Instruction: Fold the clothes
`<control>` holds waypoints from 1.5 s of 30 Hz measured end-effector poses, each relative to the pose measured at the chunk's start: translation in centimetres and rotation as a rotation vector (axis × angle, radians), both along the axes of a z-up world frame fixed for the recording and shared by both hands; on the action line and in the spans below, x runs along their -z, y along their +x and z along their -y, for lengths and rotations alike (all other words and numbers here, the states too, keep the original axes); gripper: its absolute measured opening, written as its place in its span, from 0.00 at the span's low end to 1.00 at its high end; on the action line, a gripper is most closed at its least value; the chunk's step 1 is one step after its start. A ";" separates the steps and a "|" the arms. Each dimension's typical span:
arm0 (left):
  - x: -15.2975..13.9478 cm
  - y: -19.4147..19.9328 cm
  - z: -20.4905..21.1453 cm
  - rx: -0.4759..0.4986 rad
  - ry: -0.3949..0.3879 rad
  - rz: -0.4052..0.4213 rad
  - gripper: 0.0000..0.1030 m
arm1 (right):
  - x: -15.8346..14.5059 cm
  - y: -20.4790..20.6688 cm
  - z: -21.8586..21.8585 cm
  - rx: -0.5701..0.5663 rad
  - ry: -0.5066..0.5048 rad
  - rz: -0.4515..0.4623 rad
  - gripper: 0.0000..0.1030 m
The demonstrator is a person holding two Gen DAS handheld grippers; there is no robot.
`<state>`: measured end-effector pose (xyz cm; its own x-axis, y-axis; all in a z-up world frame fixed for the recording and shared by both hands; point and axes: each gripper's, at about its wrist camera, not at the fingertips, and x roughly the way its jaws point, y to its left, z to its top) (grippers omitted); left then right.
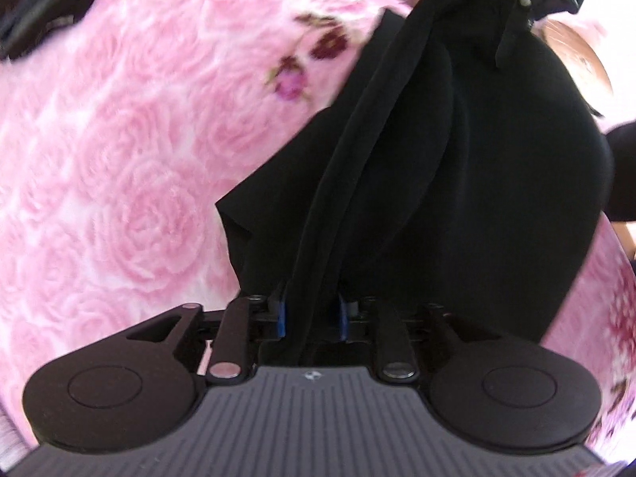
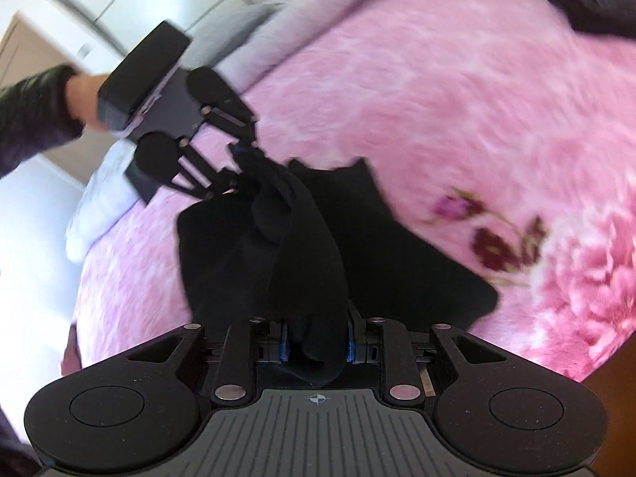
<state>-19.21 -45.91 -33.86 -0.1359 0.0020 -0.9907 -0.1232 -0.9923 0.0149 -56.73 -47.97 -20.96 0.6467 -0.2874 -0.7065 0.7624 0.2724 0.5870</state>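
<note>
A black garment (image 1: 457, 151) hangs stretched between my two grippers above a pink rose-print blanket (image 1: 119, 159). My left gripper (image 1: 312, 314) is shut on one bunched edge of it, the cloth running between its blue pads. In the right wrist view my right gripper (image 2: 316, 338) is shut on the other edge of the garment (image 2: 357, 246). The left gripper (image 2: 238, 159) shows there at upper left, pinching the far end. The right gripper shows in the left wrist view (image 1: 520, 8) at the top, holding the cloth's far end.
The pink blanket (image 2: 437, 79) covers the bed under the garment. A dark item (image 1: 35, 8) lies at the blanket's far left edge. A white pillow (image 2: 99, 198) and a grey cushion (image 2: 302, 12) lie at the bed's side. The person's sleeved arm (image 2: 35, 119) holds the left gripper.
</note>
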 end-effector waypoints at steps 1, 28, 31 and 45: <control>0.7 -0.3 0.6 -0.023 0.002 -0.001 0.35 | 0.7 -0.6 0.3 0.030 0.025 0.012 0.24; -1.2 4.1 4.2 -0.378 -0.045 -0.222 0.42 | 0.1 -4.0 -3.3 0.728 0.019 -0.051 0.58; -3.3 6.7 4.4 -0.450 -0.042 -0.266 0.38 | -2.5 -1.5 -4.4 0.659 -0.119 -0.160 0.58; 3.5 4.2 3.8 -0.433 0.060 -0.250 0.56 | 4.1 1.0 -1.1 0.448 -0.078 -0.171 0.58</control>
